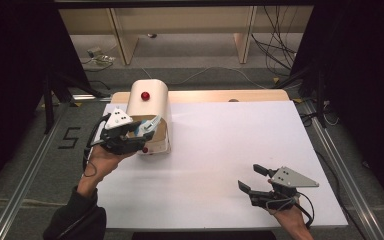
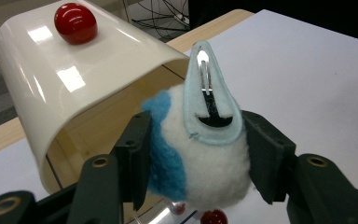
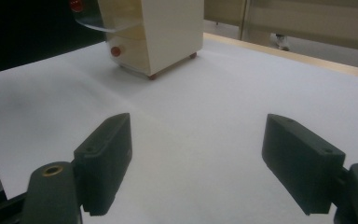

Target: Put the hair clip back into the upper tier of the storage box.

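A cream box (image 1: 152,102) with a rounded top and a red knob (image 1: 144,95) stands at the table's back left, its open front turned toward the left hand. My left gripper (image 1: 142,131) is at that opening, shut on a white and blue plush toy (image 2: 205,163) with a pale blue felt flap. The toy bulges between the two pads, just outside the box (image 2: 74,79) mouth. My right gripper (image 1: 248,177) rests low at the front right, open, with bare table between its jaws (image 3: 198,154).
A white sheet (image 1: 230,150) covers the table, and a wooden strip (image 1: 220,95) shows along its back edge. A smaller red knob (image 1: 145,149) sits low on the box front. Cables lie on the floor beyond the table.
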